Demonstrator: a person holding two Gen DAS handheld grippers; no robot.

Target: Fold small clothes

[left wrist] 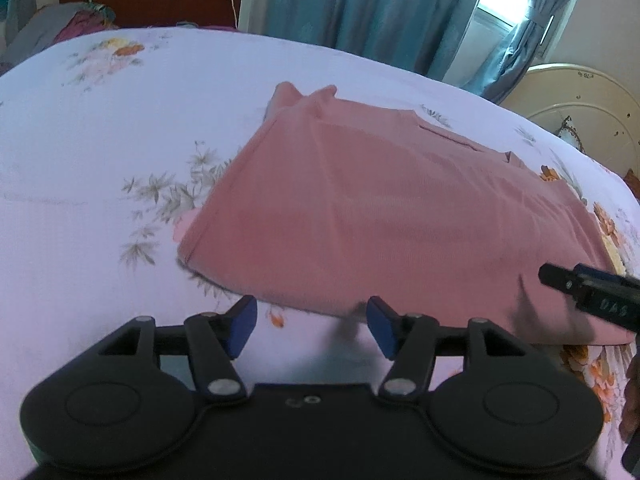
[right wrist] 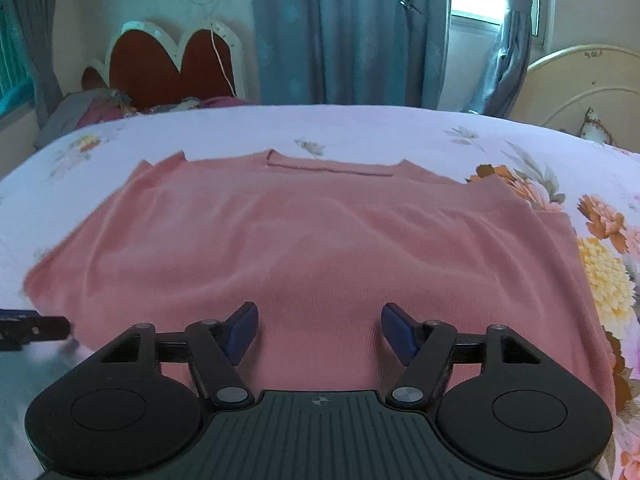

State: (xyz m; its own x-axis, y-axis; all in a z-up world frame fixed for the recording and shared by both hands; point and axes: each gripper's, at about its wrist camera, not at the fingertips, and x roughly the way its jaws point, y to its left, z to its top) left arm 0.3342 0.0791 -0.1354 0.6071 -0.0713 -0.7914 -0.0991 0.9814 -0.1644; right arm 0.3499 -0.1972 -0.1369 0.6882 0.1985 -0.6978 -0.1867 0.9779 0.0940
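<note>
The pink shirt (right wrist: 320, 248) lay flat on the bed, spread on a white bedsheet (left wrist: 120, 120) with flowers printed on it. Its neck edge pointed away from me, toward the blue curtains (right wrist: 352, 32). My right claw (right wrist: 318, 332) hung over the near part of the shirt. Its two blue pads (right wrist: 244, 330) stood apart and nothing was between them. My left claw (left wrist: 310, 326) was at the near edge of the shirt, by its left corner. It was open too, and it held nothing. In the left view, the tip of my right claw had some small letters on it, but I could not read them. I saw no boxes or baskets.
</note>
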